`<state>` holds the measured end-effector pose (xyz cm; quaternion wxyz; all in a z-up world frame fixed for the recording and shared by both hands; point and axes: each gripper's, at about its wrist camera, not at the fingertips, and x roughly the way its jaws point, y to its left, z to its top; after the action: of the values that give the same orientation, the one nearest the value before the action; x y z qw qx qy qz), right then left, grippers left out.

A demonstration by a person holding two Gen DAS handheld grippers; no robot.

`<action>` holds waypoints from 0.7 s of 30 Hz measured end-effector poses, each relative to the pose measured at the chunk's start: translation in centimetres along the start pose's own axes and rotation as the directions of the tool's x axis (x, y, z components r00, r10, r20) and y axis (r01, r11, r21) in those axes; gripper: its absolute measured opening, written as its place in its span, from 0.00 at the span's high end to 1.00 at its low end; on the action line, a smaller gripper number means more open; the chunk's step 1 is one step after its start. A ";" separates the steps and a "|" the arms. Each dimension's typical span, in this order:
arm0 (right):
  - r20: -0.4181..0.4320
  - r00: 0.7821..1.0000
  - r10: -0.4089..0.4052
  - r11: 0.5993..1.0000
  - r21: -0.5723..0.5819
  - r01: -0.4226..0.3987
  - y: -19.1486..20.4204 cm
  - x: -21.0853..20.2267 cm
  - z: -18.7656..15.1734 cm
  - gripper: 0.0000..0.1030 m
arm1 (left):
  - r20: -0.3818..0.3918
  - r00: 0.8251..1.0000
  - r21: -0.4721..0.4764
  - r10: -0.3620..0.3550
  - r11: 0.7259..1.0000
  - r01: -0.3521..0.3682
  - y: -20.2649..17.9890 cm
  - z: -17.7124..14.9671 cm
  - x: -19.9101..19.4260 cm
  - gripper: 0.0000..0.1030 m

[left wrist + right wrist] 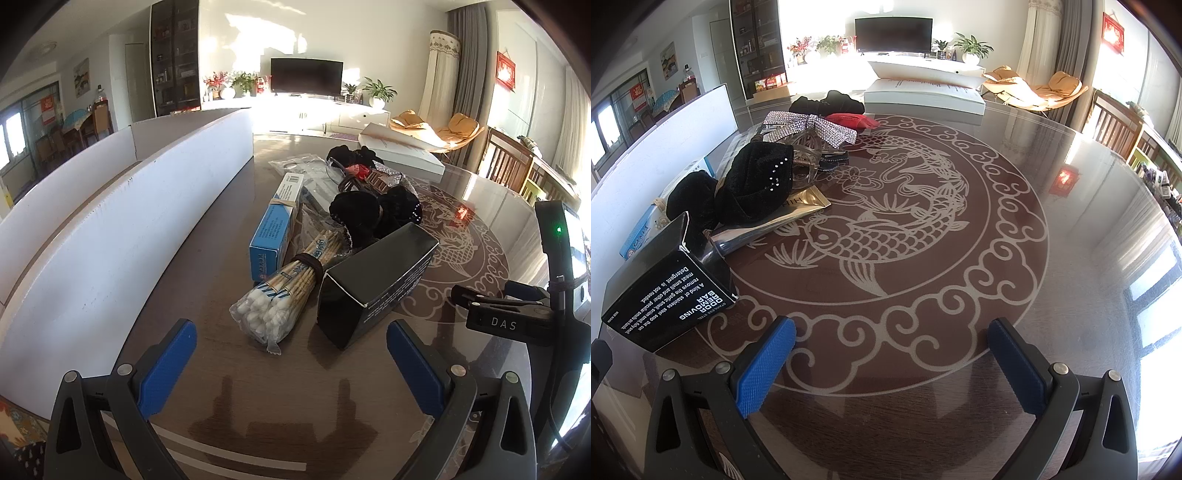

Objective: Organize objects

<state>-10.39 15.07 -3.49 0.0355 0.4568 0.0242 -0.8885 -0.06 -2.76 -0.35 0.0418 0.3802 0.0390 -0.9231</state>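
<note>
Both tongs spread — left tongs (291, 354) facing black box (373, 284), right tongs (892, 356) over bare table (1071, 277)

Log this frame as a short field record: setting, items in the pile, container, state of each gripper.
setting: glossy brown round table with white fish motif
pile: bagged bundle of cotton swabs; blue rectangular carton; black cardboard box; black velvet hair bows; rhinestone hair clip
container: white open storage box, left of pile
left gripper: jaws open, empty
right gripper: jaws open, empty
</note>
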 end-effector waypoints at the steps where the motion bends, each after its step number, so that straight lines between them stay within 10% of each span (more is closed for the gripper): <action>1: 0.000 1.000 0.000 1.000 0.000 0.000 0.0 0.0 0.0 0.00 | 0.000 1.000 0.000 0.000 1.000 0.000 0.0 0.0 0.0 0.00; 21: 0.000 1.000 0.000 1.000 0.000 0.000 0.1 0.1 0.0 0.00 | -0.001 1.000 -0.008 -0.001 1.000 0.001 0.0 0.0 0.0 0.00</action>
<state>-10.46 15.01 -3.54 0.0356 0.4568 0.0242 -0.8885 -0.07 -2.73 -0.38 0.0427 0.3806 0.0432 -0.9227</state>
